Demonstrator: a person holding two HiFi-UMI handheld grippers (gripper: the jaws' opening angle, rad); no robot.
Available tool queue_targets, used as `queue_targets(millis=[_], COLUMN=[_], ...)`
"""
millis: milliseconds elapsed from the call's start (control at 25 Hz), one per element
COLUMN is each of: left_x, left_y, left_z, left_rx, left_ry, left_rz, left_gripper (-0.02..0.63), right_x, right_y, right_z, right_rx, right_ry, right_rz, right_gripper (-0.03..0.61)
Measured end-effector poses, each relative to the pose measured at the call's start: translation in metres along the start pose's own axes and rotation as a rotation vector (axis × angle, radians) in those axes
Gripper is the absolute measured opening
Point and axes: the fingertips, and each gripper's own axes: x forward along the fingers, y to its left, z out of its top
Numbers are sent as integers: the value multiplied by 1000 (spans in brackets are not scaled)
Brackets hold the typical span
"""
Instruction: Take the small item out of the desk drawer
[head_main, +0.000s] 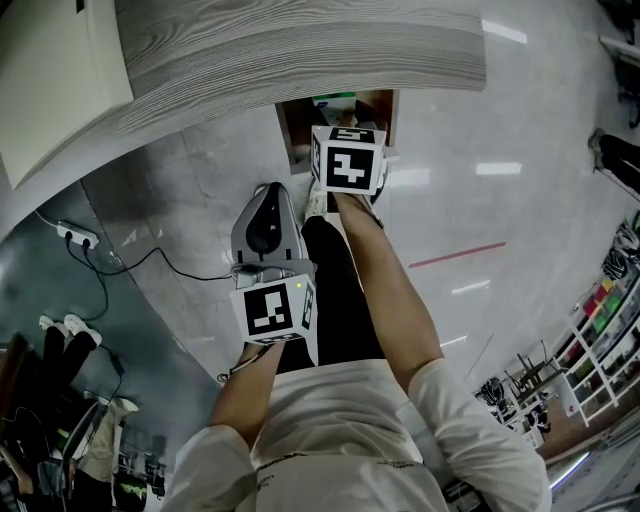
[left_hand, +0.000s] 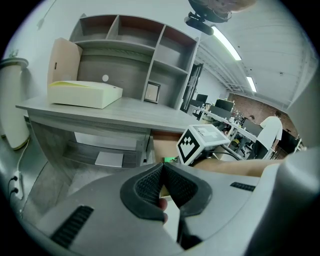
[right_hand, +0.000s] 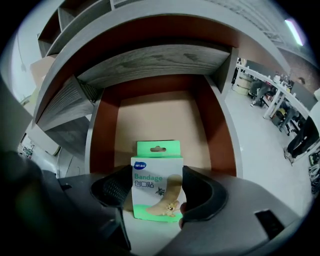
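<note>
The person wears a white short-sleeved shirt (head_main: 335, 425) and black trousers (head_main: 335, 300). The left gripper (left_hand: 162, 172) and right gripper (right_hand: 156, 187) have grey shells and black ribbed pads (left_hand: 145, 187). Each carries a white marker cube (head_main: 273, 310) printed with black squares. A green light glows at that cube's 1 o'clock corner.

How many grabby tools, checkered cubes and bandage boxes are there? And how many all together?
Tools: 2, the left tool and the right tool
Checkered cubes: 2, the left cube and the right cube
Bandage boxes: 1, the green and white bandage box
Total: 5
</note>
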Motion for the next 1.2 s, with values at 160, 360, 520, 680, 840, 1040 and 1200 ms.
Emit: queue_targets(millis=[160, 360, 520, 680, 840, 1040, 1200], left_x=[-8, -21, -32, -42, -52, -66, -79], left_y=[-2, -8, -15, -19, -20, -23, -26], left_z=[2, 11, 18, 24, 29, 41, 52], left_rx=[8, 18, 13, 33, 39, 39, 45], left_ry=[-6, -22, -33, -48, -62, -78, -86], left_rz=[-4, -18, -42, -52, -56, -63, -70], left_gripper=[15, 15, 15, 15, 15, 15, 15], right_x=[-12, -31, -50, -69, -89, -110, -133], right_y=[0, -1, -1, 1, 4, 10, 16], right_z=[0, 4, 10, 14, 15, 19, 24], right_rx=[15, 13, 10, 1, -2, 6, 7], right_ry=[-18, -46, -77, -106, -144, -188, -215], right_rz=[6, 11, 13, 16, 21, 29, 33], right_gripper=[324, 324, 324, 324, 324, 324, 324])
